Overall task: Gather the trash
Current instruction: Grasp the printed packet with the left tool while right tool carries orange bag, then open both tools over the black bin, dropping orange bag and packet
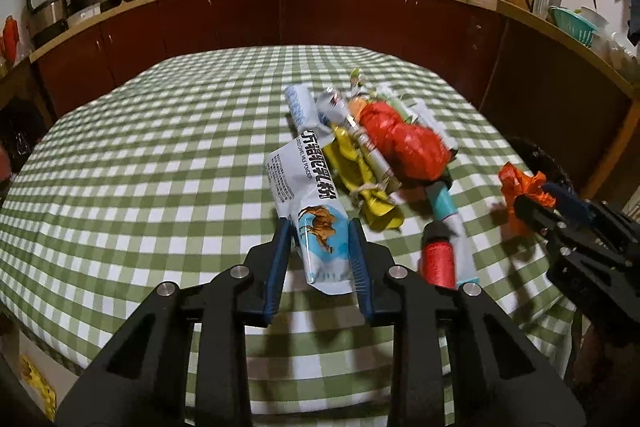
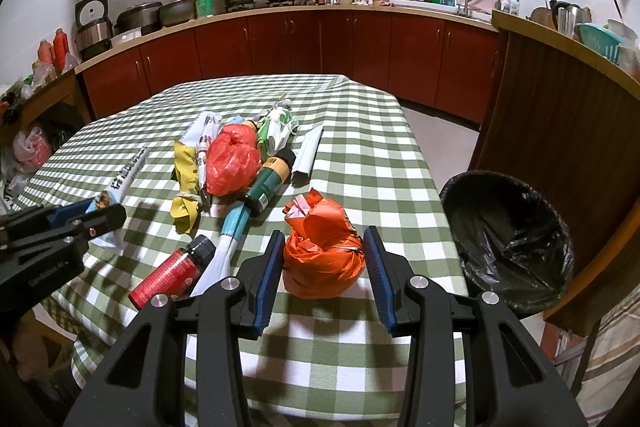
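Two hand-held grippers each grip a piece of rubbish over a green-checked tablecloth [image 2: 360,163] in a home kitchen. The left gripper [image 1: 318,227] pinches the lower end of a white-and-blue milk powder sachet [image 1: 304,187], whose long upper part angles forward and away beyond its fingers. The right gripper [image 2: 324,249] has its blue fingers closed against both sides of a crumpled orange bag [image 2: 322,255], which bulges above and ahead of them. A black-lined bin [image 2: 508,239] stands off the table edge to the right of the right gripper, while the remaining litter, including a red bottle [image 2: 170,275], a dark green bottle [image 2: 270,179] and a red plastic bag [image 2: 232,163], lies ahead and to its left. The risks look plain: the sachet, held only at one end, could swing or slip free in transit, and the soft orange bag could squeeze out of the grip and fall short of the bin.
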### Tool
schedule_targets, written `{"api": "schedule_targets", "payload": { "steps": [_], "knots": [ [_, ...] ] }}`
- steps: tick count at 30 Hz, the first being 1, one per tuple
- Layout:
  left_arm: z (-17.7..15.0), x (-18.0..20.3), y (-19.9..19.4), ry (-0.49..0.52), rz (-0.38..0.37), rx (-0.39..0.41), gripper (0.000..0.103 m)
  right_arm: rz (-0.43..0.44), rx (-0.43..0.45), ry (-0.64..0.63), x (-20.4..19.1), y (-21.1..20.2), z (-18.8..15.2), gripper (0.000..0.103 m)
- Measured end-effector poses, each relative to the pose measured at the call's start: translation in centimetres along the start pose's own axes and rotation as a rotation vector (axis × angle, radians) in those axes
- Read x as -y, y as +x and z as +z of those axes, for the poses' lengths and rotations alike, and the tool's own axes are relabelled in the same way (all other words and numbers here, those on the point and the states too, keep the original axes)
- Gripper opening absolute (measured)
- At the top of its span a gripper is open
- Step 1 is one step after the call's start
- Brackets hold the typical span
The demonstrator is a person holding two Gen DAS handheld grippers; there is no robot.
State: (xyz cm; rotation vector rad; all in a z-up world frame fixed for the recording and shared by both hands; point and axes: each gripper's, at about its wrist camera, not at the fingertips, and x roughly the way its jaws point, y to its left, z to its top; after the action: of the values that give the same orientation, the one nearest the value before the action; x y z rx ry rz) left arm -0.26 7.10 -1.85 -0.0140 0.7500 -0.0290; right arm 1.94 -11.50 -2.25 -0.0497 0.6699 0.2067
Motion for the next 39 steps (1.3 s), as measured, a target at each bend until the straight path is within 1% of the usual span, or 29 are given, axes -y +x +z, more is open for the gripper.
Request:
{"api": "schedule_targets", "payload": {
  "steps": [4, 7, 11, 16, 19, 23, 30, 34, 39],
  "knots": [
    [1.3, 1.4, -0.7, 0.022, -0.005, 0.02, 0.029, -0.034, 0.026, 0.001, 0.7, -0.7, 0.4, 0.041],
    [2.4, 3.2, -0.6, 0.049, -0.02, 0.028, 0.029, -0.073, 0.045, 0.008, 2.0, -1.1, 0.8, 0.041],
    [3.7, 5.9, -0.5, 0.085, -0.058, 0.046, 0.029, -0.142, 0.071, 0.055, 5.1, -1.8, 1.4, 0.041],
    [5.2, 10.0, 0.9, 0.129, -0.114, 0.047, 0.029, -0.235, 0.098, 0.102, 9.2, -2.3, 1.9, 0.041],
    [5.9, 12.8, 2.2, 0.155, -0.143, 0.039, 0.029, -0.274, 0.097, 0.127, 11.4, -2.2, 2.0, 0.041],
    [6.5, 16.2, 3.5, 0.198, -0.157, 0.04, 0.029, -0.322, 0.094, 0.148, 13.9, -2.0, 1.9, 0.041],
    [7.0, 21.4, 6.5, 0.251, -0.17, 0.008, 0.029, -0.347, 0.077, 0.191, 17.3, -0.6, 1.6, 0.041],
    [7.2, 23.7, 7.7, 0.271, -0.163, 0.009, 0.029, -0.341, 0.063, 0.207, 18.9, 0.1, 1.3, 0.041],
    [7.5, 25.7, 9.6, 0.29, -0.16, -0.016, 0.029, -0.332, 0.046, 0.221, 20.4, 1.3, 1.1, 0.041]
  ]
}}
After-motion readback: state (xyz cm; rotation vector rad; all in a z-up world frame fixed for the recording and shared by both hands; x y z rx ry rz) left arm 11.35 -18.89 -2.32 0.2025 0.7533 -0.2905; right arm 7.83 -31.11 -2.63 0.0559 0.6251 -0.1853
